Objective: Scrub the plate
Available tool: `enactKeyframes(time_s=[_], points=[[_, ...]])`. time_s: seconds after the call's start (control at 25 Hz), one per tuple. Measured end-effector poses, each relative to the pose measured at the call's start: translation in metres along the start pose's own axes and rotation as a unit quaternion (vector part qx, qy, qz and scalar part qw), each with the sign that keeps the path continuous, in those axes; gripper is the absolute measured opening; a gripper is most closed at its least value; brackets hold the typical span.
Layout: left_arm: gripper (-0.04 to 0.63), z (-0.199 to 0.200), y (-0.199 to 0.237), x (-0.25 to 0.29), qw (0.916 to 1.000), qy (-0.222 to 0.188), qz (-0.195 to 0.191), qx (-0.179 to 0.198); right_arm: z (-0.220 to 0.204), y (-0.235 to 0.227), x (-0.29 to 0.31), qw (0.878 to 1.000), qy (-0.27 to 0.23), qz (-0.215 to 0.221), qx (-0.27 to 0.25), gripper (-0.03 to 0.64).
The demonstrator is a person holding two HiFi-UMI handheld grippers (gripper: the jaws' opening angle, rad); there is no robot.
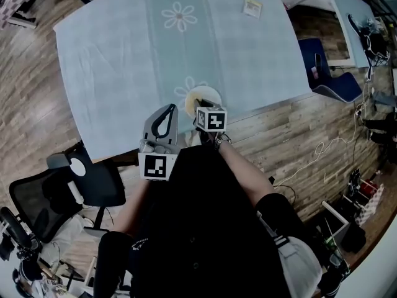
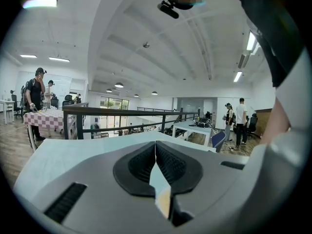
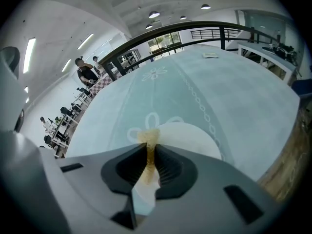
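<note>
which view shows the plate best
The right gripper view: the white plate lies large just past the jaws, which pinch a brownish sponge. The head view shows it small, partly under the right gripper. The left gripper view misses it.

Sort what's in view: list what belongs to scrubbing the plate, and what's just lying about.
For the job:
white plate
yellowish scrubber, at the plate's edge
right gripper, fingers shut on the scrubber

Lying about:
small packet on the far side of the table
black office chair
blue chair
left gripper, shut, pointed away from the plate
</note>
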State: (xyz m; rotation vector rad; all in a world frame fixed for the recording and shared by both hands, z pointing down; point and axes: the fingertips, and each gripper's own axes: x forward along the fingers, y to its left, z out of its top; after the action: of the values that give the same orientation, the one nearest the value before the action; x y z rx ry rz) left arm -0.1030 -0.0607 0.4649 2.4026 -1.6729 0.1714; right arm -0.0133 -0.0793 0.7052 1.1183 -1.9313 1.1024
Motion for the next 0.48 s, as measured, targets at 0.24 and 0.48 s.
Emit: enactKeyframes(time_s=[0.24, 0.48], points=[[0.014, 0.0, -0.007, 0.006, 0.9998, 0.001, -0.018, 0.006, -0.004, -0.015, -0.002, 1.0, 0.002, -0.024, 0.006, 0.052], [0.014, -0.002, -0.015, 0.016, 0.9994, 0.007, -0.034, 0.005, -0.005, -0.025, -0.005, 0.999, 0.0, -0.032, 0.008, 0.052]])
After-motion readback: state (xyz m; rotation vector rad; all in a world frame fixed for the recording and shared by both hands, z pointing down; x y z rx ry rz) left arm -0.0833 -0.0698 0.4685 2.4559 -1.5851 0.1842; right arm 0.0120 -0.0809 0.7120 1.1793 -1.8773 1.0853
